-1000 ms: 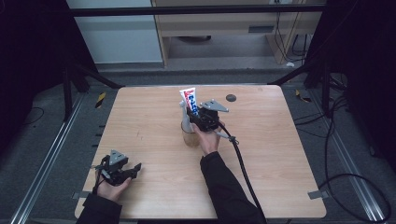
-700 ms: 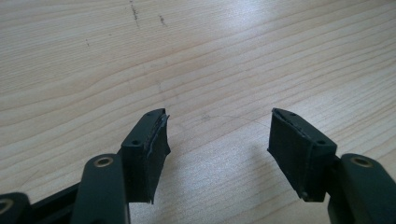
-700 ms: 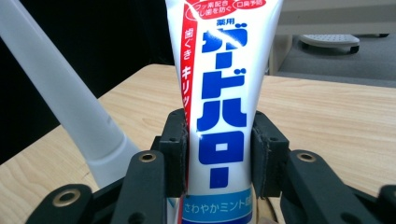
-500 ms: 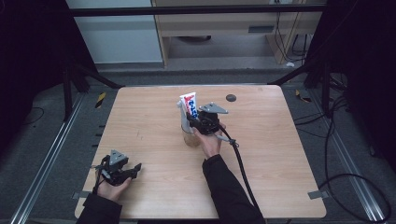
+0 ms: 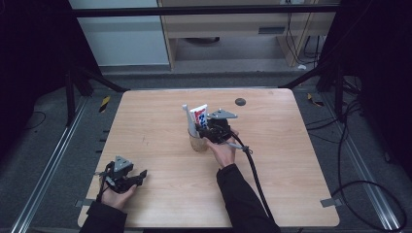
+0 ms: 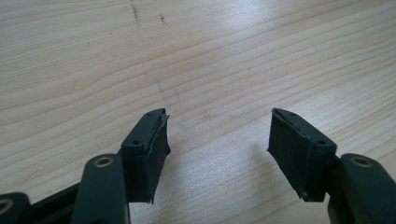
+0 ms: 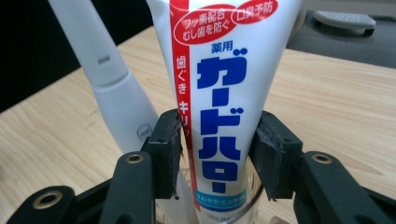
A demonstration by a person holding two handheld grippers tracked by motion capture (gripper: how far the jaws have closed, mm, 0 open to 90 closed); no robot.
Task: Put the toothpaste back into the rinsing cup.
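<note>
A white toothpaste tube [image 5: 199, 116] with blue and red print stands in a clear cup [image 5: 198, 143] at the table's middle. A white electric toothbrush [image 5: 187, 116] leans beside it. My right gripper [image 5: 210, 127] faces the tube from the right. In the right gripper view the tube [image 7: 224, 70] rises between the pads of the right gripper [image 7: 217, 140]. The jaws have just been opening and the pads sit close on either side without squeezing. The toothbrush [image 7: 116, 102] is to the left. My left gripper [image 5: 141, 174] rests at the near left, open over bare wood [image 6: 219, 135].
A small dark round disc [image 5: 239, 102] lies near the table's far edge. A black cable [image 5: 252, 170] trails from the right gripper toward the near edge. Wooden tabletop [image 5: 301, 160] spreads right of the cup. Metal frame rails run along both sides.
The tube has come down a little in the cup, and the right hand shifted slightly nearer with it. The left gripper has stayed put.
</note>
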